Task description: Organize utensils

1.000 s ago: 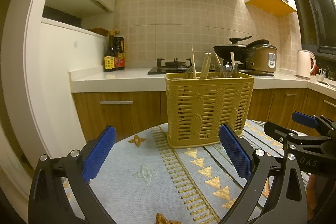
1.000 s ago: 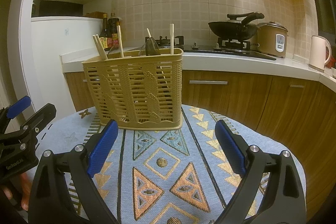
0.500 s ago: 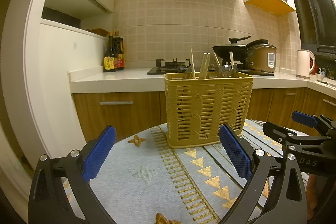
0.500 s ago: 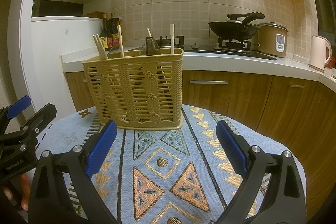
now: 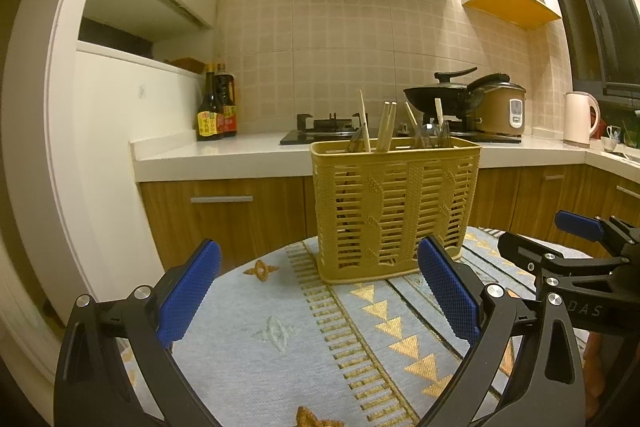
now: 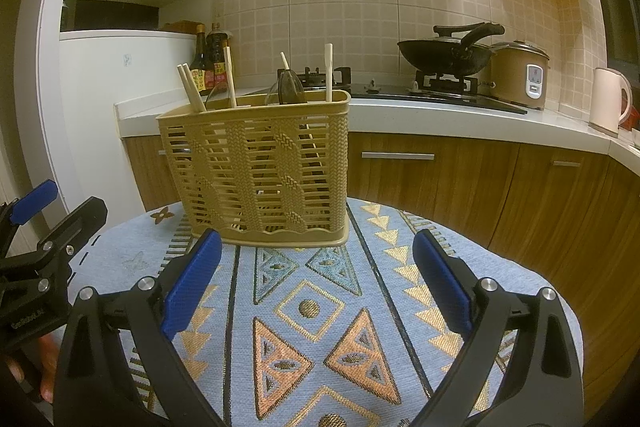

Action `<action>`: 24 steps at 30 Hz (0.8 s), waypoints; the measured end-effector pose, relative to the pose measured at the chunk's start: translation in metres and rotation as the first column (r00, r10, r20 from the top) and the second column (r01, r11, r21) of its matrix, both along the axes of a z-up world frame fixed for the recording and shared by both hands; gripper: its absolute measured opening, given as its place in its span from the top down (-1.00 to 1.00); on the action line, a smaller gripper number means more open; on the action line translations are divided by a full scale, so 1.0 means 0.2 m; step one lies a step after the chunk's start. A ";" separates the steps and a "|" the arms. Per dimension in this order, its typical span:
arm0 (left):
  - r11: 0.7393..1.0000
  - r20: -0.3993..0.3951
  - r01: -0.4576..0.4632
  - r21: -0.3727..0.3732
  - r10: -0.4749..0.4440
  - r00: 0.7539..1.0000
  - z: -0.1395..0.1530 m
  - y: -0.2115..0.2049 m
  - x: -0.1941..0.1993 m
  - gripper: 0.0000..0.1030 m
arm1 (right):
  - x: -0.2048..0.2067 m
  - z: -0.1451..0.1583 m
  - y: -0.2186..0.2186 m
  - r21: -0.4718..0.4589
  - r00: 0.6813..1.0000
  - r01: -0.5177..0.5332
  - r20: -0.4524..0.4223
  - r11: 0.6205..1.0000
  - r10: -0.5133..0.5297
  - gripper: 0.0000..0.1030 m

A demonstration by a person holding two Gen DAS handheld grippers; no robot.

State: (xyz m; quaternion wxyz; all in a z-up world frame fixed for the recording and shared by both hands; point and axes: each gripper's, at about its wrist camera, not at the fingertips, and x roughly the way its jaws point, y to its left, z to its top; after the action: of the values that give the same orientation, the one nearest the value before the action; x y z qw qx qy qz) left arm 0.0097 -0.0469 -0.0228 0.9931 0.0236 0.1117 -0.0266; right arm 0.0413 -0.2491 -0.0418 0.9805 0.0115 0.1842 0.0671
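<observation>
A tan slotted utensil basket (image 5: 394, 211) stands upright on a patterned blue tablecloth (image 5: 280, 339); it also shows in the right wrist view (image 6: 260, 171). Wooden chopsticks (image 5: 386, 126) and dark spoon ends (image 6: 286, 89) stick out of its top. My left gripper (image 5: 320, 291) is open and empty, low over the cloth in front of the basket. My right gripper (image 6: 318, 285) is open and empty, also in front of the basket. Each gripper shows at the edge of the other's view: the right (image 5: 576, 247), the left (image 6: 40, 227).
A kitchen counter (image 5: 224, 157) runs behind the table with sauce bottles (image 5: 216, 107), a gas hob (image 5: 324, 131), a black wok (image 6: 448, 53), a rice cooker (image 6: 520, 75) and a kettle (image 6: 610, 99). Wooden cabinets (image 6: 440, 179) lie below. The round table's edge (image 6: 560, 291) curves at the right.
Both grippers stay open and nearly still. The left wrist view has tilted up very slightly; the basket sits a little lower in it.
</observation>
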 end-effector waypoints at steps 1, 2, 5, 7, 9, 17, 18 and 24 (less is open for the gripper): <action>1.000 -0.001 0.001 -0.002 -0.001 1.000 0.00 0.00 0.00 -0.85 | 0.00 0.00 0.00 0.000 1.000 0.001 0.000 1.000 -0.001 -0.78; 1.000 -0.002 0.000 -0.003 0.000 1.000 0.00 0.00 0.00 -0.85 | 0.00 0.00 0.00 0.000 1.000 0.001 0.000 1.000 -0.001 -0.78; 1.000 -0.003 -0.001 -0.002 0.001 1.000 0.00 0.00 0.00 -0.85 | 0.00 0.00 0.00 -0.001 1.000 0.001 0.000 1.000 -0.001 -0.78; 1.000 -0.003 -0.002 0.002 0.003 1.000 0.00 0.00 0.00 -0.85 | 0.00 0.00 0.00 -0.002 1.000 0.000 -0.001 1.000 0.000 -0.79; 1.000 -0.003 -0.005 0.011 0.005 1.000 0.00 0.00 0.00 -0.85 | 0.00 0.00 0.00 -0.003 1.000 -0.001 -0.001 1.000 0.001 -0.79; 1.000 -0.031 0.014 -0.027 -0.015 0.999 0.00 0.03 0.02 -0.86 | 0.00 0.00 0.01 -0.003 1.000 -0.001 0.000 1.000 0.001 -0.79; 0.999 -0.034 0.012 -0.038 -0.014 0.999 0.00 0.04 0.03 -0.86 | 0.00 0.00 0.00 -0.002 1.000 -0.001 0.000 1.000 0.001 -0.79; 0.997 -0.036 0.002 -0.079 -0.005 0.999 0.01 0.07 0.04 -0.86 | -0.01 0.00 -0.01 0.011 1.000 0.000 0.005 1.000 0.000 -0.79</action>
State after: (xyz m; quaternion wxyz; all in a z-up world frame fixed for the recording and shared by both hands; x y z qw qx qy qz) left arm 0.0173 -0.0319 -0.0214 0.9910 -0.0157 0.1287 -0.0333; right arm 0.0396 -0.2507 -0.0415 0.9809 0.0167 0.1813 0.0682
